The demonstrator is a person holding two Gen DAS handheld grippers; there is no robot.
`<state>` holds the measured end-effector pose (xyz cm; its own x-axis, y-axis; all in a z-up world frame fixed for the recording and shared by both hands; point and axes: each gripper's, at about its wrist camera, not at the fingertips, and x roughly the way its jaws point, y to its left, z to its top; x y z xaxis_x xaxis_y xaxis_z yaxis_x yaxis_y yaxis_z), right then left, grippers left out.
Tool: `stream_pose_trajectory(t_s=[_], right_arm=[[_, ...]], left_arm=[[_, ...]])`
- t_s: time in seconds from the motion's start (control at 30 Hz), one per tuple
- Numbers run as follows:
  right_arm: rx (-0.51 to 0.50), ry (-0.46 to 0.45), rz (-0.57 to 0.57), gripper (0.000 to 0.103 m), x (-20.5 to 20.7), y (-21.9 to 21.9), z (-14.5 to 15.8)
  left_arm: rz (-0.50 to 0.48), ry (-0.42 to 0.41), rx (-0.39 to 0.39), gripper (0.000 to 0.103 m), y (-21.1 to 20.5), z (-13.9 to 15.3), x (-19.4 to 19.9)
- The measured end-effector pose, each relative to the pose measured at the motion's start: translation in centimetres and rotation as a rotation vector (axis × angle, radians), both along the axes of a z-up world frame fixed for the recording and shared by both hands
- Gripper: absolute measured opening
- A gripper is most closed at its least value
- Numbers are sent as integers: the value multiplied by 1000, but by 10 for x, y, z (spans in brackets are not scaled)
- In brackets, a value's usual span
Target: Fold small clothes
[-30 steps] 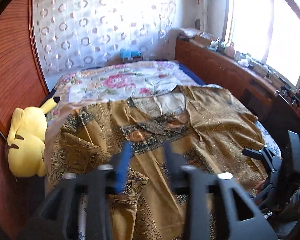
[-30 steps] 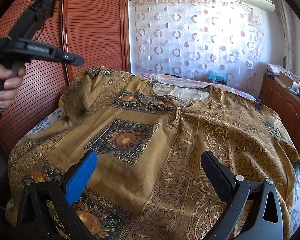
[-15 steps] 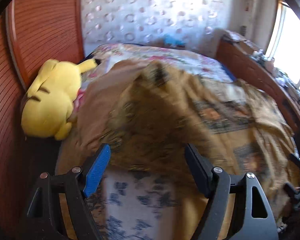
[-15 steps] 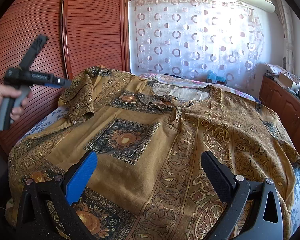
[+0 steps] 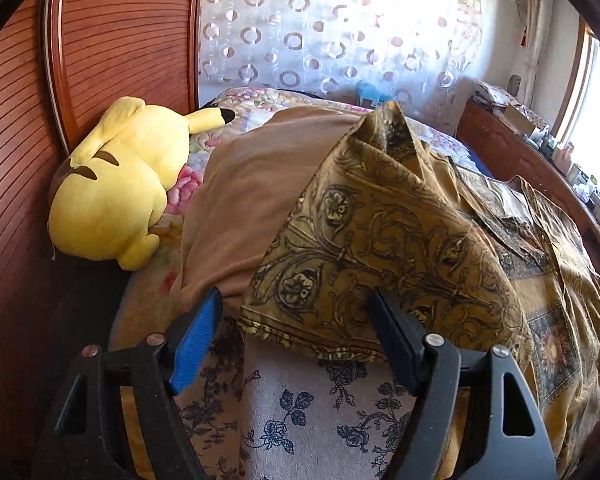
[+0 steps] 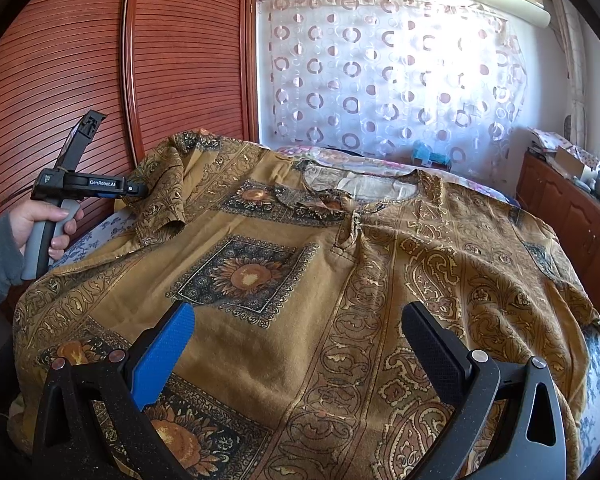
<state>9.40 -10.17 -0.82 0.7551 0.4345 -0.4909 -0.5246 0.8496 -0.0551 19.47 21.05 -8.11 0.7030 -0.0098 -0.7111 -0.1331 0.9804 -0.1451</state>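
Observation:
A golden-brown patterned shirt [image 6: 300, 280] lies spread face up over the bed. Its left sleeve [image 5: 380, 240] is folded back onto the shirt's shoulder, also shown as the sleeve [image 6: 160, 200] in the right wrist view. My left gripper [image 5: 294, 296] sits at the sleeve's hem with its jaws closing. The cloth edge lies between the fingers against the black one, and the blue finger [image 5: 196, 336] stands apart from it. From the right wrist view the left gripper [image 6: 136, 189] touches the sleeve's side. My right gripper [image 6: 299, 312] hangs open above the shirt's lower front, holding nothing.
A yellow plush toy [image 5: 112, 184] lies at the bed's left side by the ribbed wooden wardrobe [image 6: 160, 60]. A floral bedsheet [image 5: 300, 400] shows under the sleeve. A wooden cabinet [image 6: 560, 208] runs along the right. A hand [image 6: 40, 224] holds the left gripper's handle.
The left gripper came down and leftward from above the shirt to the sleeve's hem, with its jaws wider than a second ago. The sleeve settled folded. The right gripper stayed still.

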Motion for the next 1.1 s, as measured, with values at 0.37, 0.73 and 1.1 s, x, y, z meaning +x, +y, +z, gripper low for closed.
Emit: stream_pose_trajectory(t_s=[0.37,0.73,1.1], right_arm=[[6,0,16,103,1,-2,-2],[13,0,13,103,1,-1,-3],[21,-2,10,103,0,-3,-3]], left_arm=[[40,5,25,8,5,15,-14],[-154,-131,21,7,-63,93,-18],[-361,-173,89,7,-160,144,12]])
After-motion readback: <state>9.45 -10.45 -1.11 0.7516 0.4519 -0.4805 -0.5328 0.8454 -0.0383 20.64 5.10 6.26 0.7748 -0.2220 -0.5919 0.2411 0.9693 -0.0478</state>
